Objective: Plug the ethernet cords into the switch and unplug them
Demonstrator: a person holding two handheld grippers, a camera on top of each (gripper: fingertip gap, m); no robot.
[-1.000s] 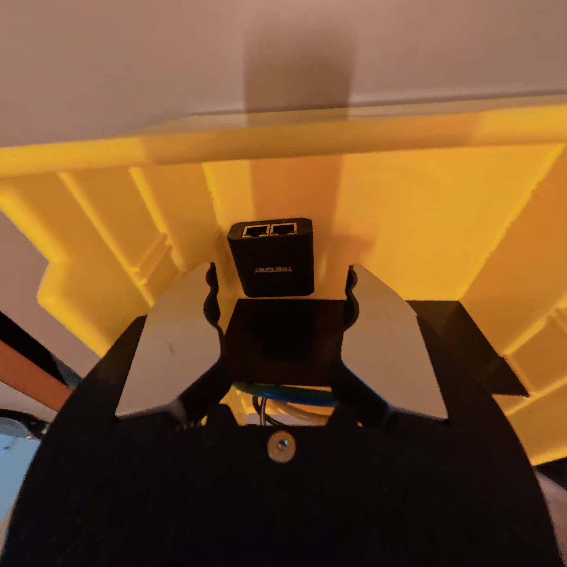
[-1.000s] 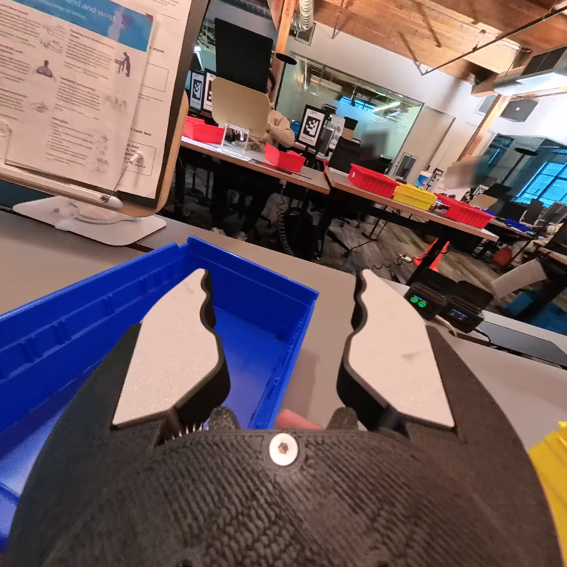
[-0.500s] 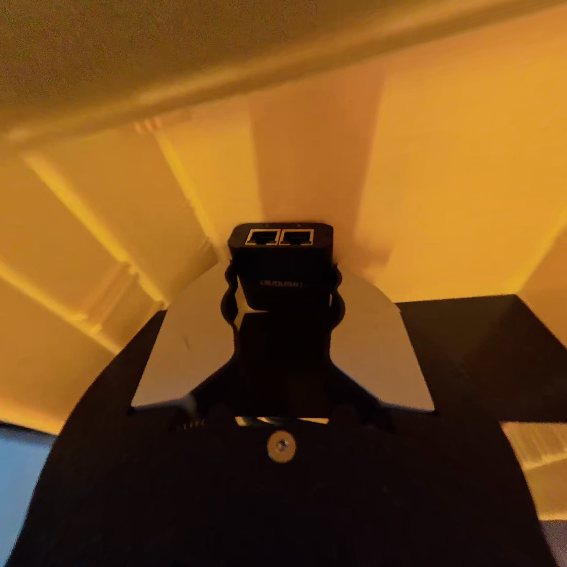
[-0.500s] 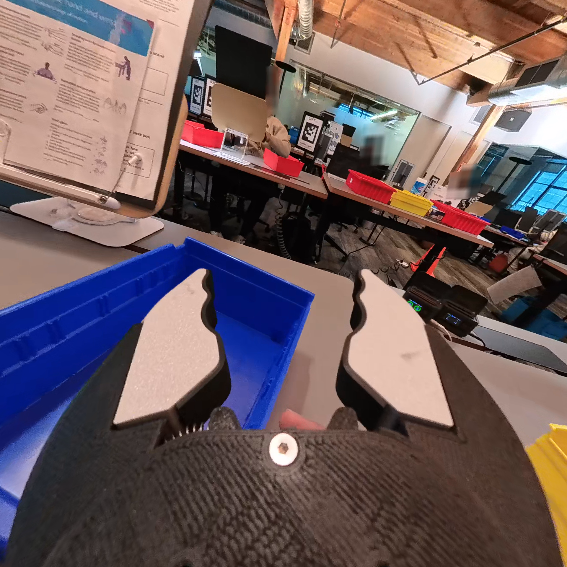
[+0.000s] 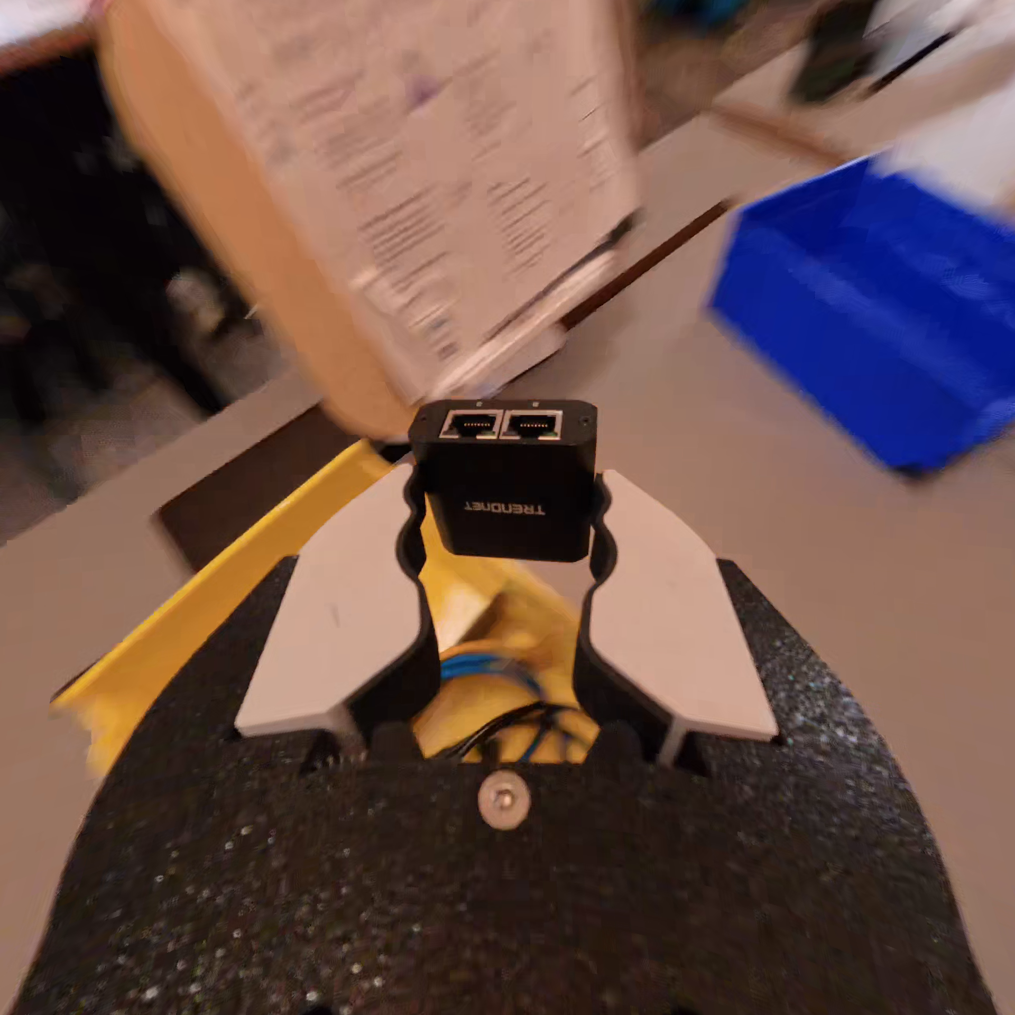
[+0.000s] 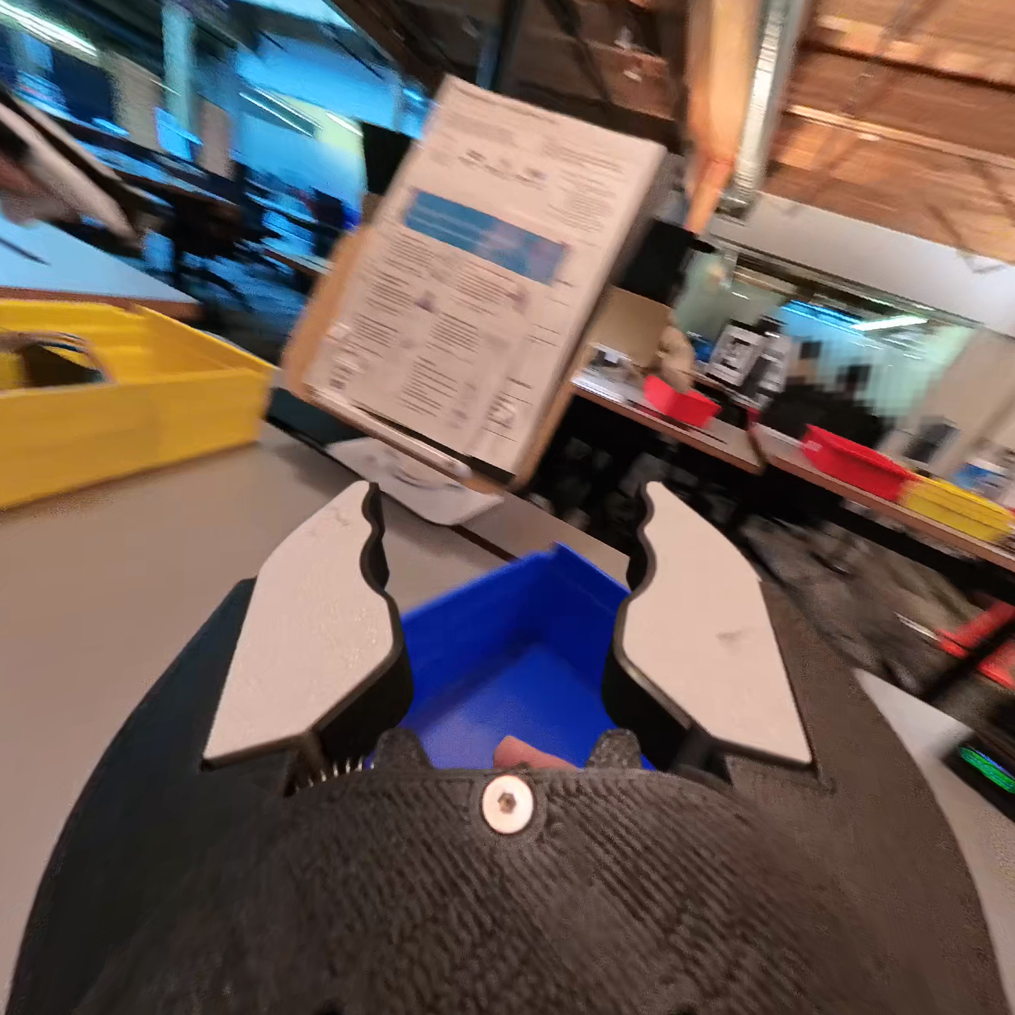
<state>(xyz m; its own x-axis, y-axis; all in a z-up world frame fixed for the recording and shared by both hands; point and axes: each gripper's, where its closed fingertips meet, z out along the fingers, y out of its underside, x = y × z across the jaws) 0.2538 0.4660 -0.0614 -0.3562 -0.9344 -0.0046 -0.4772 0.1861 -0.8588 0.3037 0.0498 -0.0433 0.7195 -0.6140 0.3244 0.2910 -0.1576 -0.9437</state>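
Shared workshop or laboratory hall with rows of workstations. Right wrist view: exposed timber ceiling (image 6: 879,110) with a metal duct (image 6: 763,99) overhead; long tables (image 6: 686,434) in the background bearing red bins (image 6: 681,403) and a yellow tray (image 6: 955,513); printed marker cards (image 6: 739,351) standing on a far table; large windows (image 6: 285,71) to the left. Foreground: a grey worktop (image 6: 110,576) carrying a yellow bin (image 6: 126,406), a blue bin (image 6: 511,631) and an instruction sheet on a stand (image 6: 467,307). Left wrist view: the same grey worktop (image 5: 769,494), blue bin (image 5: 879,307) and yellow bin (image 5: 219,593), all motion-blurred.
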